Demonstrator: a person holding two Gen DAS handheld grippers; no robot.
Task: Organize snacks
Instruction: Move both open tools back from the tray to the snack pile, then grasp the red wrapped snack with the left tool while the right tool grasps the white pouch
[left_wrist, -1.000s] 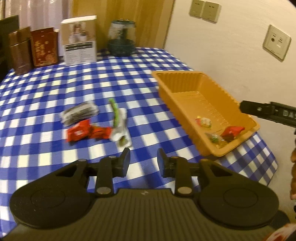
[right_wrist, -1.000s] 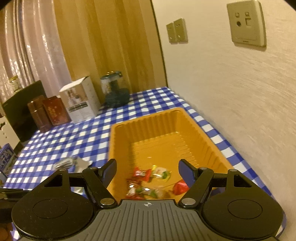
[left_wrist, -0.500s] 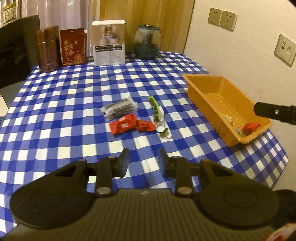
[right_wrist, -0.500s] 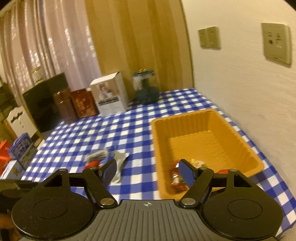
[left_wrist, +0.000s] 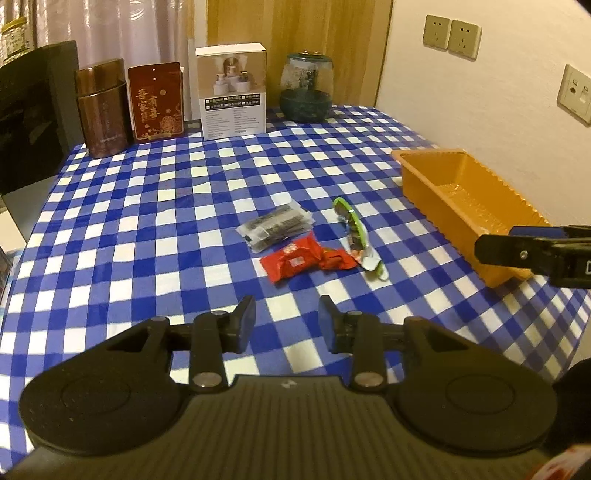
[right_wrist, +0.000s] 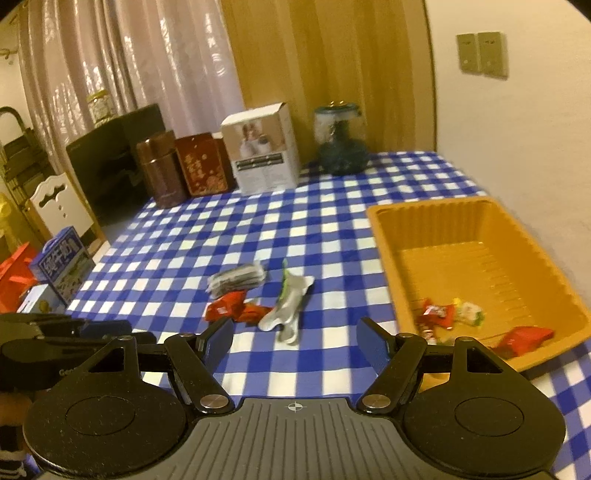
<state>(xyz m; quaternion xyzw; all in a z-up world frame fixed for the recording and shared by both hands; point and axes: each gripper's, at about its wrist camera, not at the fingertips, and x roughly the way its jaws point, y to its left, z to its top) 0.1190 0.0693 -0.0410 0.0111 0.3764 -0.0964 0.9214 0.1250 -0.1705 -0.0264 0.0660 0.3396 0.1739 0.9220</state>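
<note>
A table (left_wrist: 147, 221) under a blue-and-white checked cloth fills both views; an orange tray (right_wrist: 384, 236) sits at its right edge, beside the wall. Inside the tray, at its near end, lie several small wrapped sweets (right_wrist: 448, 312) in red, yellow and green, and a red packet (right_wrist: 524, 338) in the near right corner; the far half of the tray floor is bare.

Four snacks lie loose on the cloth to the left of the tray, bunched close together: a dark packet (left_wrist: 275, 227) furthest back; a red packet (left_wrist: 293, 260) in front of it; a smaller red wrapper (left_wrist: 338, 260) touching its right end; a green-and-white wrapper (left_wrist: 356, 236) lying lengthwise on the right.

At the back stand a brown tin (left_wrist: 103, 107), a red box (left_wrist: 157, 101), a white box (left_wrist: 232, 90) and a glass jar (left_wrist: 306, 88) with dark contents in its lower part.

The left gripper (left_wrist: 286, 319) hovers above the cloth, short of the snacks; its jaws are opening, with a narrow gap and nothing between them. The right gripper (right_wrist: 295, 341) hovers near the tray's near left corner, jaws wide apart and empty.
</note>
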